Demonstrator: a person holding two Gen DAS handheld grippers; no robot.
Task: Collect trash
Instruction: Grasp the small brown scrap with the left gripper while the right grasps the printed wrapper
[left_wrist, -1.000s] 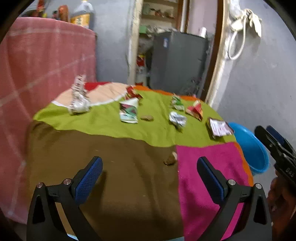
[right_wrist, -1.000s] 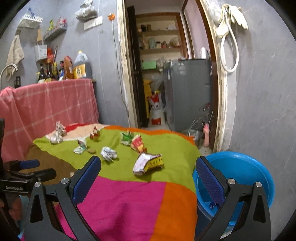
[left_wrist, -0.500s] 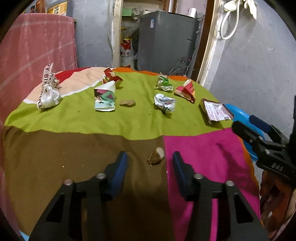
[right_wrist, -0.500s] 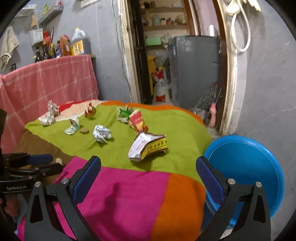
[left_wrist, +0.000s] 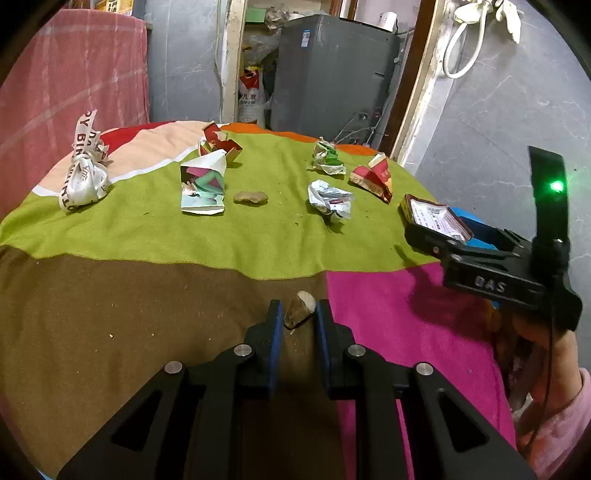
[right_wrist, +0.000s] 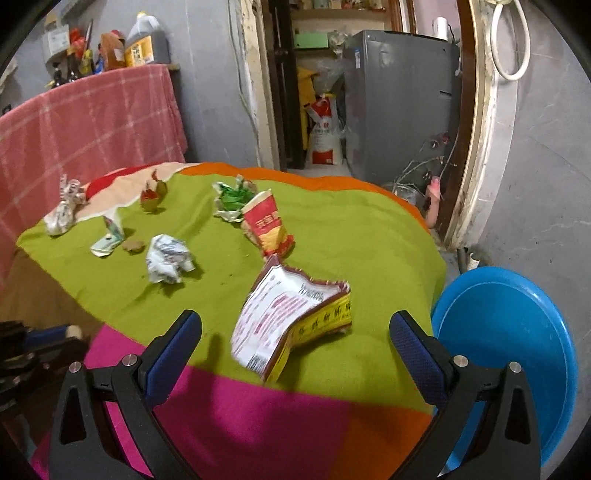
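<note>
On the brown patch of the cloth-covered worktop, my left hand-held gripper is closing its jaws around a small brown scrap with a pale cut end. The scrap sits between the blue pads, which stand narrow and close against its sides; I cannot tell whether both pads already press on it.

My right hand-held gripper is spread wide with nothing between its jaws, and points at a flattened red-and-yellow printed packet that lies on the green part of the cloth near the worktop's right edge. In the left wrist view its black body shows over the pink patch, held in my hand.

Farther back on the green lie a crumpled white wrapper, a red pouch, a green-and-white crumple, a folded paper with a green print, a small brown lump just beside it, a torn red carton piece and a knotted white printed ribbon at the far left.

Beside the worktop, below its right edge, stands a blue basin.
</note>
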